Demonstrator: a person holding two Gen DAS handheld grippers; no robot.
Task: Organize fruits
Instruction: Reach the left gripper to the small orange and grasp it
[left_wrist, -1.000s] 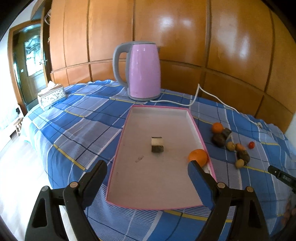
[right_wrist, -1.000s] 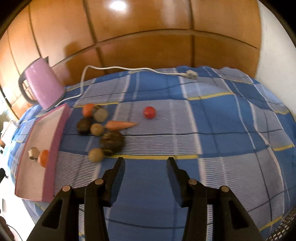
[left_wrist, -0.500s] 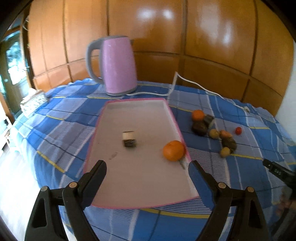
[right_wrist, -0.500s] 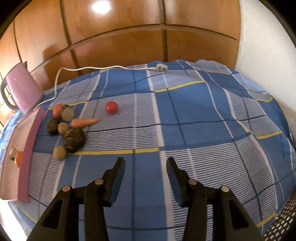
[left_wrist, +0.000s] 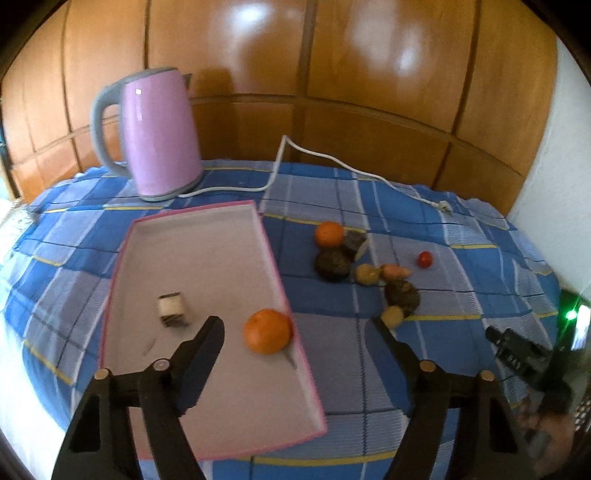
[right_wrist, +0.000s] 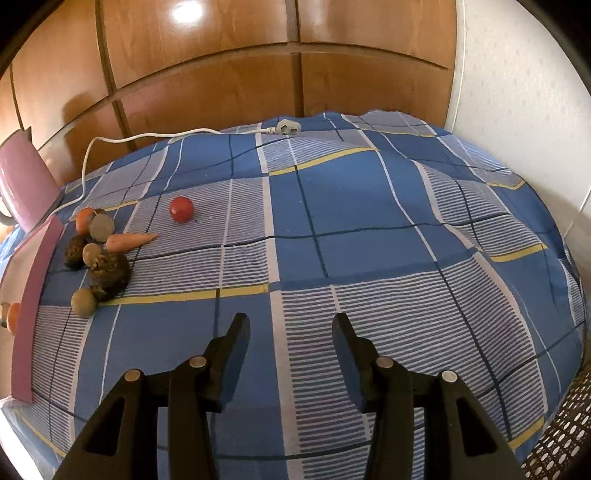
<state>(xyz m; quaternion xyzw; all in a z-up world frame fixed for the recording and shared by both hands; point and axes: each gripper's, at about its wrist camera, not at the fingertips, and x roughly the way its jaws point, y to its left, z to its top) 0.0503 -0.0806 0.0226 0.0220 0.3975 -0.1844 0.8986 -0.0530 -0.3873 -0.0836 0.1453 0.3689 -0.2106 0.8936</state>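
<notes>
Fruits (left_wrist: 369, 271) lie clustered on the checked surface (right_wrist: 369, 206) beside the pink tray (left_wrist: 207, 424), ahead and right of the empty, closing left tongs (left_wrist: 295, 328), while the right tongs (right_wrist: 290, 325) stand parted, gripping nothing, well right of the cluster.

Pink kettle (right_wrist: 22, 184) sliced off by the right wrist view's left edge; tray (right_wrist: 33, 280) half gone too, its orange (right_wrist: 13, 315) peeking behind the rim.

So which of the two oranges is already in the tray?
The bigger orange by the tray's right wall; the smaller orange sits on the cloth among other produce.
</notes>
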